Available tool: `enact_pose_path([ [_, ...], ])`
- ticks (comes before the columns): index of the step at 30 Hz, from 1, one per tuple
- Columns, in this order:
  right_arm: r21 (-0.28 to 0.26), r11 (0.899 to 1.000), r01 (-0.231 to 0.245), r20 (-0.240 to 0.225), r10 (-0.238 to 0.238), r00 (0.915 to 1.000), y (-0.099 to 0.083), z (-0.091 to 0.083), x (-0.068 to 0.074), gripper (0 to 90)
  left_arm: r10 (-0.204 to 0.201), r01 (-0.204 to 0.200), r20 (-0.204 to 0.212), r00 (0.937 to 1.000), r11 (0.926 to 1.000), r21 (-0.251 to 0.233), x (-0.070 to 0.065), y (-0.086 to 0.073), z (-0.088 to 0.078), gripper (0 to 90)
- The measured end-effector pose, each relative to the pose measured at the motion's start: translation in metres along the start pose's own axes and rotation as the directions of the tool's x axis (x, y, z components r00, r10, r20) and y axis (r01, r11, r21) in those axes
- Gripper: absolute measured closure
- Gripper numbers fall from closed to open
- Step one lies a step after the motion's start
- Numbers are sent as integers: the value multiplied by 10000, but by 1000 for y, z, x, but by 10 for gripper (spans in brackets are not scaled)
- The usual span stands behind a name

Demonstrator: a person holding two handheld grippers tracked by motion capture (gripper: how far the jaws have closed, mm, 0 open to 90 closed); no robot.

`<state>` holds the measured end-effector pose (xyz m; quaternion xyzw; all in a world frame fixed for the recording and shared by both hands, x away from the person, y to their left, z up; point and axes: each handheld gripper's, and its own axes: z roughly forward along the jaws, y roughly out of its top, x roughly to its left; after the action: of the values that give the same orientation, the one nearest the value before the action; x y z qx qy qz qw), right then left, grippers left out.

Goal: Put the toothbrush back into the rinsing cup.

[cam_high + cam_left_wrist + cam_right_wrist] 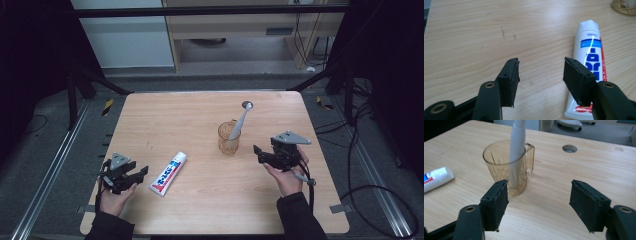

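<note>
A white toothpaste tube [168, 173] with blue and red print lies flat on the wooden table [200, 110], left of the middle. My left gripper [141, 174] is just left of it, open and empty; in the left gripper view the tube [590, 55] lies beside the right jaw. An amber glass cup [228, 138] with a handle stands upright, with a white toothbrush handle [238, 122] leaning out of it. My right gripper [258, 153] sits to the cup's right, open, with nothing between its jaws. In the right gripper view the cup [507, 167] stands ahead, past the left jaw.
A round cable hole [247, 105] sits near the table's far edge. Cables [380, 200] run over the floor to the right. Metal frame rails [50, 165] flank the table, and a cabinet stands behind it.
</note>
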<state>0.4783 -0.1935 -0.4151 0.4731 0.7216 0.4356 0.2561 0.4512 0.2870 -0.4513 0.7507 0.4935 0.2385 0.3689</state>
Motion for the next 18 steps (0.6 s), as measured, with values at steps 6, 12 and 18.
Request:
enact_pose_path([
  [6, 325, 9989, 327, 283, -336, 9990, -15, -7, -9, 308, 229, -230, 283, 9993, 9997, 13, -9, 13, 1, 407],
  [12, 486, 9986, 208, 519, -233, 9984, -27, -15, -18, 302, 431, -437, 514, 9977, 9990, 103, -17, 25, 5, 383],
  [18, 707, 9968, 386, 906, -450, 9949, -35, -24, -24, 300, 776, -794, 639, 9949, 9965, 263, -26, 36, 10, 360],
])
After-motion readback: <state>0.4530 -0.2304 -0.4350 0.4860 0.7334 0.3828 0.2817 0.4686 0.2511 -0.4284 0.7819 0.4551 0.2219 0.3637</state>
